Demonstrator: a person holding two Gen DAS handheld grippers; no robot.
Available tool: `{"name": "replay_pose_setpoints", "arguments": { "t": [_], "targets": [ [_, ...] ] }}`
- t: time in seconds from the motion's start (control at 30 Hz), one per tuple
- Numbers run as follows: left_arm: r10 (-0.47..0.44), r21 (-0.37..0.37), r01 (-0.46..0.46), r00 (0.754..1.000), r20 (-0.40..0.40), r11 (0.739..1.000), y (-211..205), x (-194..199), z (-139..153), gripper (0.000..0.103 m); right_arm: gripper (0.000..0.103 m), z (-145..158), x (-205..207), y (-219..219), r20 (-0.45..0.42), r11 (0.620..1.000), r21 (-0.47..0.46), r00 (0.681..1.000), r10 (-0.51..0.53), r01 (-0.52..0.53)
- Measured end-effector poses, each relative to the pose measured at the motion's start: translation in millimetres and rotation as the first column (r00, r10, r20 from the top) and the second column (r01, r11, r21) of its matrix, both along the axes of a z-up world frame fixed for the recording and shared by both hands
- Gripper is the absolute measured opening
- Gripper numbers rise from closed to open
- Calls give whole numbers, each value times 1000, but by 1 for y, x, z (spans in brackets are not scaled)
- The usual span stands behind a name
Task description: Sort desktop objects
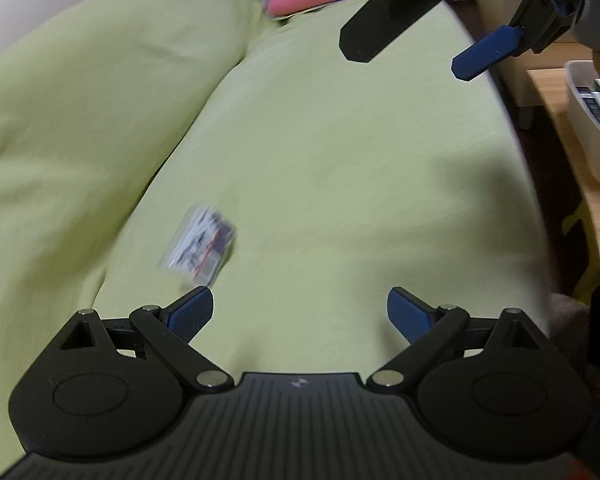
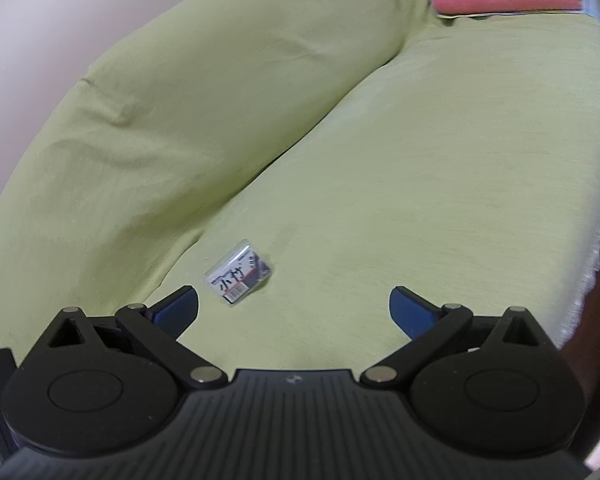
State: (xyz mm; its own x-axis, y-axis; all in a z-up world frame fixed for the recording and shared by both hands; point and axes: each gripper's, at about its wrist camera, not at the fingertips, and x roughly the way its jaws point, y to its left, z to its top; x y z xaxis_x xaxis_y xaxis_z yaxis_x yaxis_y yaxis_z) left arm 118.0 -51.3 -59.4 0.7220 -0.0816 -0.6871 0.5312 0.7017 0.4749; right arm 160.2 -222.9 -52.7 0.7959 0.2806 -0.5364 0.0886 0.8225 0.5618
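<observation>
A small, flat clear-plastic packet with a white, red and dark printed label (image 2: pixel 239 276) lies on the woven, light-green fabric cover of a sofa seat (image 2: pixel 440 208), near the crease below the cushioned back. The left gripper (image 1: pixel 300 312) hovers with its ribbed blue fingers (image 1: pixel 190 312) spread wide and empty, the blurred packet (image 1: pixel 200 244) just beyond the left fingertip. The right gripper (image 2: pixel 294 308) is likewise wide open, holding nothing. A white plastic bin (image 1: pixel 592 132) sits on a wooden counter (image 1: pixel 556 96).
</observation>
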Motion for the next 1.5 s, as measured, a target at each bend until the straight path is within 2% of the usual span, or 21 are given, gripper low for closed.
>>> {"name": "replay_pose_setpoints", "arguments": {
  "t": [0.13,0.27,0.43,0.87,0.93,1.0,1.23,1.5],
  "targets": [
    [47,0,-47,999,2,999,26,18,1,95,101,-2,33,21,1,1000,-1,1000,23,-23],
    [79,-4,-79,997,9,997,45,41,6,95,101,-5,54,42,32,997,-76,999,38,-35],
    [94,-3,-94,996,8,996,52,58,6,95,101,-18,75,50,-31,997,-61,998,50,-52],
    [51,36,-51,999,-1,998,55,69,-1,95,101,-30,86,55,-129,993,-107,991,29,-43],
    [35,34,-34,999,-4,999,56,73,0,95,101,-31,86,54,-136,993,-113,990,24,-39],
    [41,38,-40,999,-14,998,57,81,0,90,101,-31,87,55,-142,991,-124,990,24,-41],
    [43,45,-41,998,-35,998,61,99,0,89,101,-35,88,54,-162,992,-109,986,42,-61],
    [6,38,-3,997,-77,999,60,118,-3,89,101,-38,89,56,-189,989,-118,980,62,-86]
  ]
}}
